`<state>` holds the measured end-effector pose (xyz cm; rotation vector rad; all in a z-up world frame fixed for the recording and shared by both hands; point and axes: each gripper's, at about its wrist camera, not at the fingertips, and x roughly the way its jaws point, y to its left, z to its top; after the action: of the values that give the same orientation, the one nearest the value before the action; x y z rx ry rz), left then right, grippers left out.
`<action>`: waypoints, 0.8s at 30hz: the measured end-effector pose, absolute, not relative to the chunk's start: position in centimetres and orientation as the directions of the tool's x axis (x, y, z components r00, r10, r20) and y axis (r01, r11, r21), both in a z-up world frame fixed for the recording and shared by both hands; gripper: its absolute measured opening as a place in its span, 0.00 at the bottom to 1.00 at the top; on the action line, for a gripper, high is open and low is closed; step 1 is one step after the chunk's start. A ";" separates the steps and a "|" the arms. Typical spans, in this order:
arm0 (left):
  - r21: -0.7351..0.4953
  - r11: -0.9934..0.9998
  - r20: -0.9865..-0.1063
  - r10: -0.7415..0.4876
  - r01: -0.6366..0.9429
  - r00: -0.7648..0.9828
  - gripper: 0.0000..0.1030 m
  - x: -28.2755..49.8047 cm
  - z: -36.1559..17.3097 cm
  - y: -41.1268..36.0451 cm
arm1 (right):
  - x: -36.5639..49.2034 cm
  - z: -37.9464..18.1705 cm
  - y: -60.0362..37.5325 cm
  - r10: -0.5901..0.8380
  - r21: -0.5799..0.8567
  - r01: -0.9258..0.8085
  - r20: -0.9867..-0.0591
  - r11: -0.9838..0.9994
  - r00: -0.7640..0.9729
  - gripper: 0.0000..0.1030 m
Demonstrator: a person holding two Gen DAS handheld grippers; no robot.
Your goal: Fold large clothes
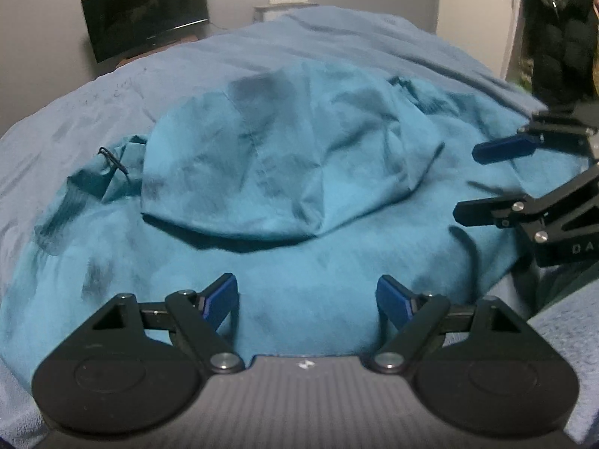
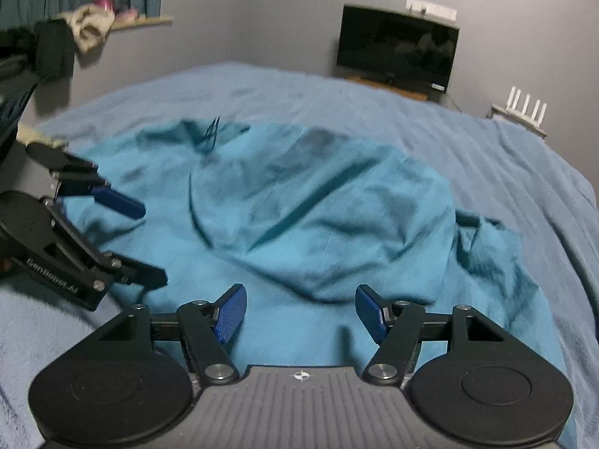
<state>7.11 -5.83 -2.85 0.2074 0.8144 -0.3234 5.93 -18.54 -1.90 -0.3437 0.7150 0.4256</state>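
A large teal garment (image 1: 262,172) lies spread and rumpled on the bed, one part folded over itself in a raised flap. It also shows in the right wrist view (image 2: 318,217). My left gripper (image 1: 307,299) is open and empty, low over the garment's near edge. My right gripper (image 2: 301,308) is open and empty over the near edge too. Each gripper shows in the other's view: the right one (image 1: 468,179) at the right side, the left one (image 2: 149,243) at the left side, both with jaws apart.
A blue-grey bed cover (image 1: 337,41) lies under the garment. A dark TV screen (image 1: 146,26) stands on a low stand by the far wall. A white router (image 2: 524,108) sits on a small shelf. A dark jacket (image 1: 554,37) hangs at the right.
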 end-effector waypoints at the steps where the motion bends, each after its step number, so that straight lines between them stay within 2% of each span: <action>1: 0.069 0.926 -0.746 -0.199 0.372 0.635 0.79 7.0 -3.1 -6.3 | 5.6 -1.9 -18.3 0.250 -0.166 -0.491 -0.698 0.855 0.671 0.64; 4: 0.106 0.903 -0.784 -0.182 0.416 0.594 0.83 6.9 -4.3 -7.5 | 5.7 -2.9 -17.6 0.205 -0.194 -0.493 -0.738 0.848 0.643 0.63; 8: 0.108 0.889 -0.869 -0.133 0.445 0.477 0.83 7.8 -6.2 -8.1 | 7.5 -5.5 -17.0 0.090 -0.211 -0.462 -0.832 0.861 0.547 0.65; 12: 0.053 0.900 -0.825 -0.205 0.434 0.526 0.83 7.3 -4.9 -7.1 | 7.3 -5.7 -16.8 0.086 -0.217 -0.461 -0.830 0.860 0.551 0.66; 15: -0.049 0.912 -0.733 -0.310 0.407 0.606 0.83 7.0 -3.0 -5.4 | 6.9 -4.5 -18.0 0.164 -0.159 -0.455 -0.789 0.876 0.591 0.67; 18: -0.066 0.953 -0.667 -0.263 0.297 0.697 0.83 7.4 -2.4 -4.4 | 6.9 -3.4 -19.3 0.219 -0.095 -0.425 -0.744 0.900 0.631 0.67; 21: -0.060 0.970 -0.684 -0.211 0.234 0.699 0.83 8.6 -3.5 -4.1 | 7.6 -3.5 -20.0 0.221 -0.069 -0.393 -0.731 0.917 0.646 0.66; 24: -0.077 0.967 -0.745 -0.217 0.242 0.631 0.83 9.9 -5.1 -4.3 | 8.9 -4.7 -20.3 0.192 -0.068 -0.378 -0.770 0.924 0.608 0.65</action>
<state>9.94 -4.27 -5.13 0.0314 0.8485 -0.2624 8.93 -20.26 -4.73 -0.2330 0.8566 0.3326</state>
